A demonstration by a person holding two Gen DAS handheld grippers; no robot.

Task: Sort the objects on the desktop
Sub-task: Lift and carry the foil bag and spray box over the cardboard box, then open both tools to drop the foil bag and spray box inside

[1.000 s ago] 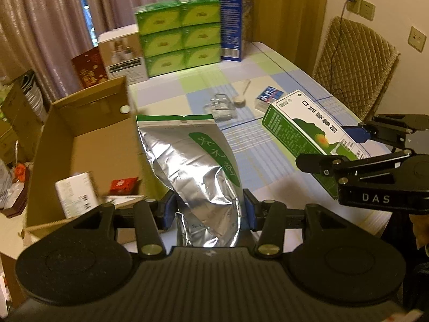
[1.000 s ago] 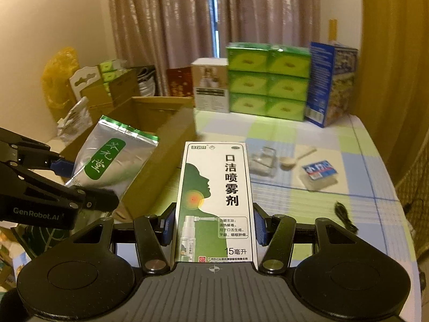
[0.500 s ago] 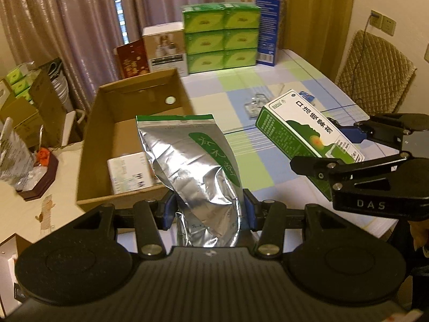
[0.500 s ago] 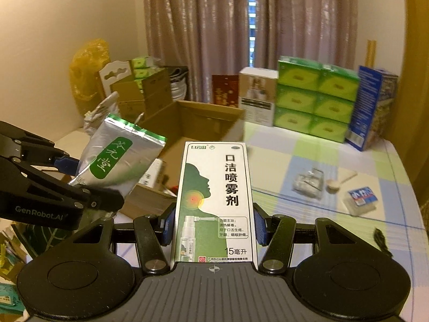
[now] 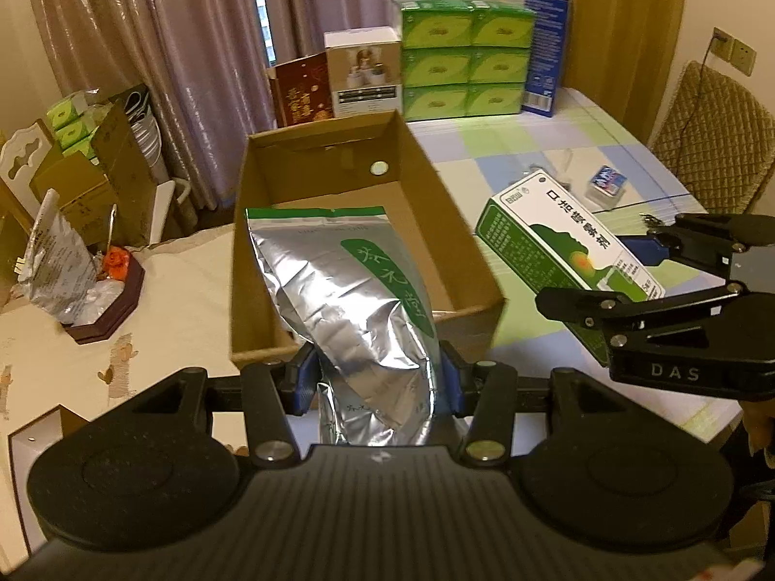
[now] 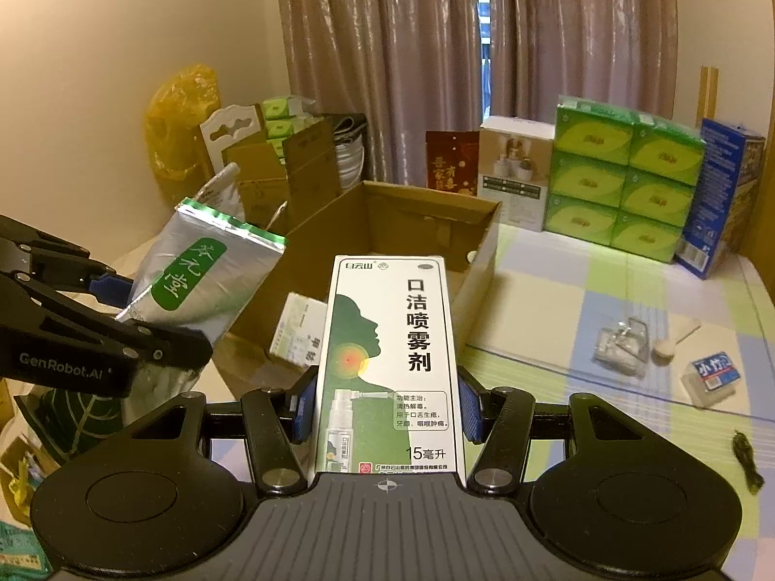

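Now both loads have travelled left, from over the checked counter [image 5: 557, 155] to the open brown cardboard box [image 5: 416, 164]. Left tongs [image 5: 375, 377] clamp the silver foil pouch [image 5: 348, 290]; right tongs [image 6: 385, 406] clamp the white-and-green spray carton [image 6: 387, 353]. Judgement: drop-off next.

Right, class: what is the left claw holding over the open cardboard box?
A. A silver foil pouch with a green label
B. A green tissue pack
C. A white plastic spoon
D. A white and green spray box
A: the left claw is clamped on the silver foil pouch; the spray box sits in the right claw.
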